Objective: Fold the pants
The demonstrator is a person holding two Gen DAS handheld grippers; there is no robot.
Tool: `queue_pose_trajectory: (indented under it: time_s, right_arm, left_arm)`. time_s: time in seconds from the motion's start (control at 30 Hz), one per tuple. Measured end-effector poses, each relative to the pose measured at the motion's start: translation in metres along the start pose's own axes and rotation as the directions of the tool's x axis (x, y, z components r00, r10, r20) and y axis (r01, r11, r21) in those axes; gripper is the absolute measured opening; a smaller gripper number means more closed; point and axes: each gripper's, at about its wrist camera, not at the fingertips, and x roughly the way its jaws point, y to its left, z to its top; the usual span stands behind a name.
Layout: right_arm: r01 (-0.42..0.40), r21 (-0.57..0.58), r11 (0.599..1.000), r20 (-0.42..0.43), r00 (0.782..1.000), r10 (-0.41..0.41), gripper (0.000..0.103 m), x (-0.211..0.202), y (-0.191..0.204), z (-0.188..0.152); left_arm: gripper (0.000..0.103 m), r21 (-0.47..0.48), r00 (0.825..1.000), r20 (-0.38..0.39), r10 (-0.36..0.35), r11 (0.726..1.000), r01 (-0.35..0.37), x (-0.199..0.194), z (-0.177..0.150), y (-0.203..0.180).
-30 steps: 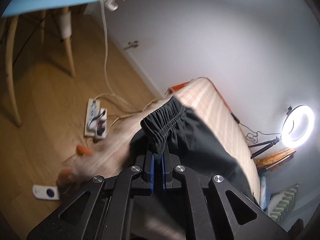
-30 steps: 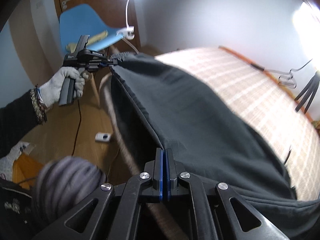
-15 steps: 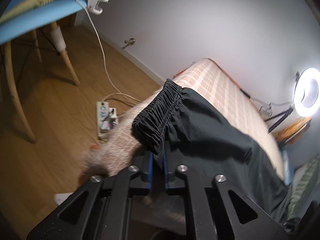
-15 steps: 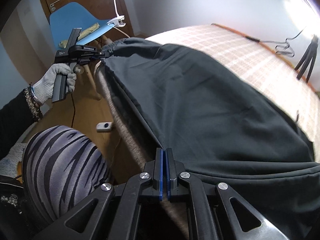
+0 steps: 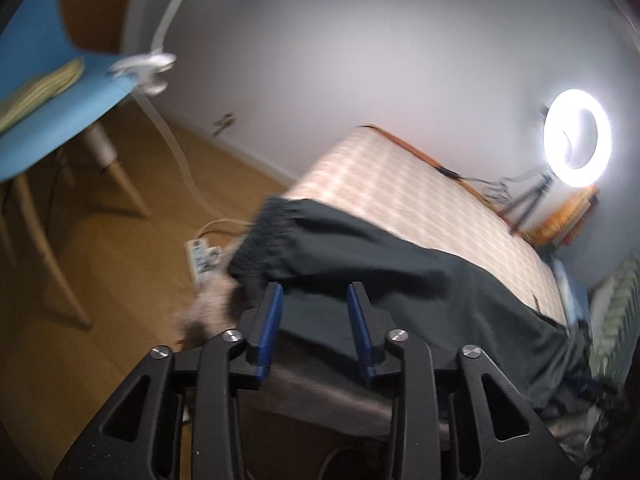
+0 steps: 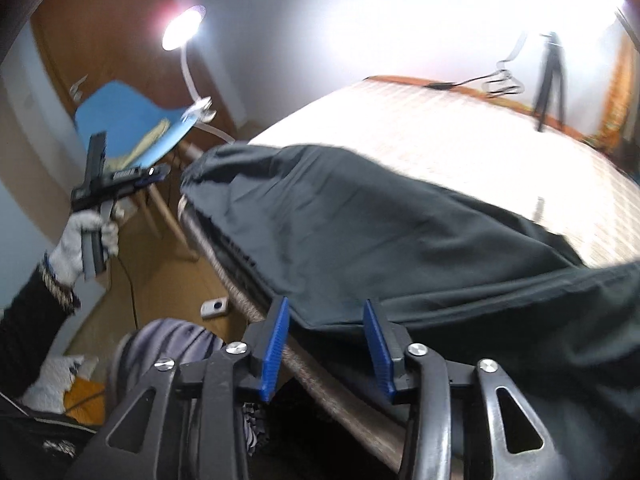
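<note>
Dark pants (image 6: 360, 232) lie spread along the near edge of a checked mattress (image 6: 460, 140), the elastic waistband (image 5: 272, 224) at the left corner. In the left wrist view my left gripper (image 5: 316, 296) hovers over the cloth near the waistband, its jaws opening, nothing pressed between the blue pads (image 5: 272, 320). In the right wrist view the left gripper (image 6: 160, 174) is off the waistband, held by a gloved hand (image 6: 86, 236). My right gripper (image 6: 326, 312) is opening too; the pants' edge lies just beyond its pads (image 6: 276, 340), free of them.
A blue chair (image 5: 44, 92) with a clip lamp (image 6: 184, 28) stands left of the bed over wooden floor. A power strip (image 5: 200, 258) and cables lie on the floor. A ring light (image 5: 576, 134) on a tripod sits behind the mattress. A striped knee (image 6: 168, 344) shows below.
Both grippers were shut on the pants, the left on the waistband, the right on the side edge. Both have let go and pulled back; the pants now rest on the mattress.
</note>
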Motion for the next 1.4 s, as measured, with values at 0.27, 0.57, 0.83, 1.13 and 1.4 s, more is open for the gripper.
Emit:
queue_pose_trajectory:
  time_s: [0.27,0.57,0.83,1.13,1.4]
  right_arm:
    - [0.113,0.157,0.981,0.085,0.988,-0.127,0.059,-0.063,-0.040,-0.022]
    - [0.218,0.330,0.918,0.153,0.948,-0.280,0.064,-0.138,-0.097,-0.058]
    - [0.288,0.459,0.840,0.157,0.905,-0.396,0.065,-0.184,-0.142,-0.096]
    - [0.337,0.568,0.751,0.121,0.868,-0.481,0.065,-0.216,-0.184,-0.139]
    - [0.331,0.642,0.692,0.101,0.858,-0.503,0.065,-0.228,-0.219,-0.168]
  left_arm:
    - [0.046,0.091,0.980,-0.064,-0.186,0.977,0.192,0.016,-0.001,-0.080]
    - [0.049,0.163,0.927,-0.162,-0.339,0.917,0.364,0.038,-0.008,-0.168]
    - [0.054,0.209,0.855,-0.270,-0.443,0.840,0.501,0.057,-0.021,-0.246]
    - [0.056,0.230,0.763,-0.408,-0.501,0.753,0.617,0.088,-0.039,-0.355]
    - [0.056,0.240,0.691,-0.528,-0.494,0.693,0.680,0.125,-0.057,-0.458]
